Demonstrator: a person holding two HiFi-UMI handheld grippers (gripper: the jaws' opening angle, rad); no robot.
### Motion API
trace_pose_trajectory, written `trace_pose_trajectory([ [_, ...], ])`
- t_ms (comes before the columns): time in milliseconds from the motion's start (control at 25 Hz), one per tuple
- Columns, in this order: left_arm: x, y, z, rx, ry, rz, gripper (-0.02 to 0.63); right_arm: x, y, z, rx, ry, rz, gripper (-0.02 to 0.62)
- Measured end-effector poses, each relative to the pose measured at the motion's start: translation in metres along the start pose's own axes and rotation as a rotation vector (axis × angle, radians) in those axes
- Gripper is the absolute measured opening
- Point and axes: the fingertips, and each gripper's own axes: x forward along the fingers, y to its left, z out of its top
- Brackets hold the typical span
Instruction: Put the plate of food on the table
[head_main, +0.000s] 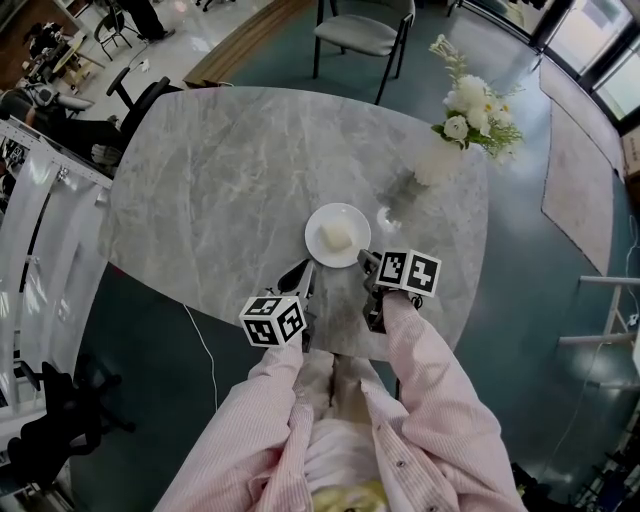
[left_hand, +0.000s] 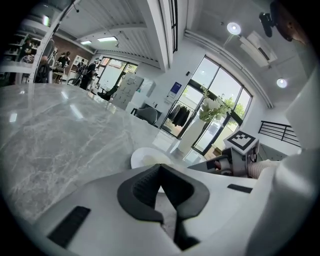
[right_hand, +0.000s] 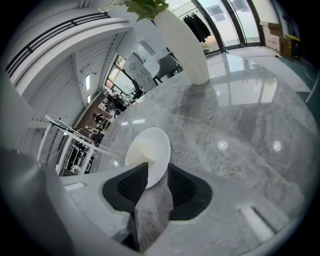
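A small white plate with a pale lump of food rests on the grey marble table, near its front edge. My right gripper is at the plate's near right. In the right gripper view its jaws stand apart with the plate's near rim between them, and the pads do not press on it. My left gripper sits just in front of the plate at its near left, open and empty. The plate lies just beyond its jaws.
A white vase with white flowers stands on the table behind and to the right of the plate. A chair is at the table's far side. The table's front edge runs just under both grippers.
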Motion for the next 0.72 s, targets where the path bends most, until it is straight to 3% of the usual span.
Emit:
trace_pose_trajectory([
  [400,-0.021,-0.026,0.016,0.079,-0.028,-0.066,-0.009,-0.033,0.025,0.004,-0.210,-0.039,0.072,0.014],
  [720,-0.043,-0.044,0.042,0.156,-0.096,-0.101,-0.009,-0.064,0.067,0.012,-0.350,-0.106,0.265,0.006],
])
